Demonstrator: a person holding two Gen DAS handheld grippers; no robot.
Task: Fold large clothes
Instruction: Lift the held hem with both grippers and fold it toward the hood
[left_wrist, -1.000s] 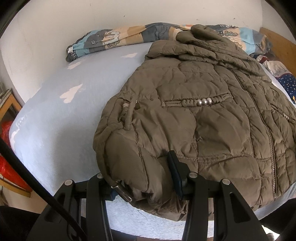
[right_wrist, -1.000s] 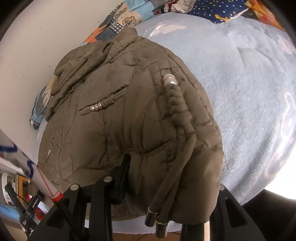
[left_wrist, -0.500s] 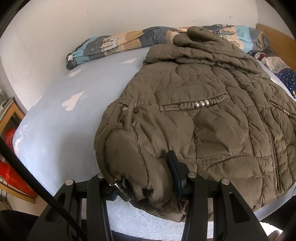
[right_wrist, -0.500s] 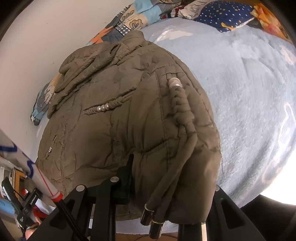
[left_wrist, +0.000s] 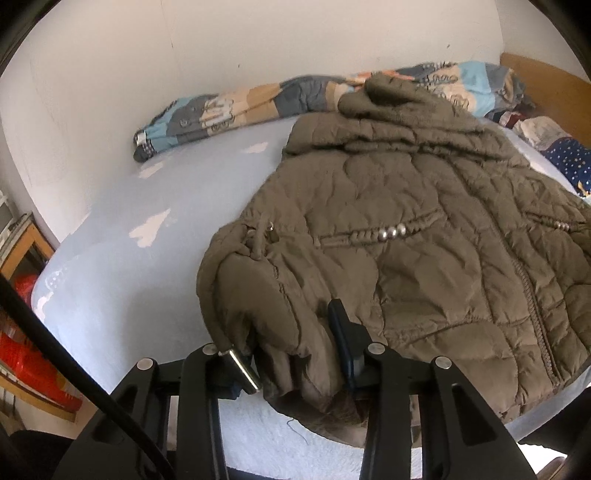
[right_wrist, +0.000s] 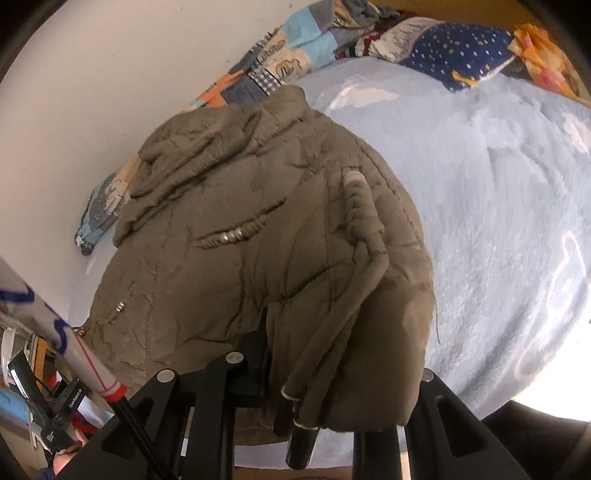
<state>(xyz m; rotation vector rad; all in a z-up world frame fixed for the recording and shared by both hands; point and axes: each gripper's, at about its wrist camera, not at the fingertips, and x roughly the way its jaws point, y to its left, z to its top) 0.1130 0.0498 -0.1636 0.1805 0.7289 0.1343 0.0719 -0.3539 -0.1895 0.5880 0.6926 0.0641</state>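
A large olive-brown quilted jacket (left_wrist: 424, 229) lies on the light blue bed (left_wrist: 122, 280), hood toward the wall. My left gripper (left_wrist: 291, 354) is shut on the jacket's bottom hem at its left corner; a drawcord with a metal tip (left_wrist: 242, 371) hangs beside it. In the right wrist view the same jacket (right_wrist: 229, 229) fills the middle. My right gripper (right_wrist: 325, 373) is shut on the hem's other corner, with braided cords (right_wrist: 332, 332) draped over it. Both corners are lifted off the bed.
A patchwork blanket (left_wrist: 258, 107) lies bunched along the white wall behind the jacket. A dark blue spotted cloth (right_wrist: 461, 51) lies at the bed's head. A wooden shelf with red items (left_wrist: 22, 332) stands left of the bed. Bare blue sheet (right_wrist: 498, 206) spreads right of the jacket.
Both grippers have risen and moved toward the hood, carrying the hem with them. The lower part of the jacket bulges up more.
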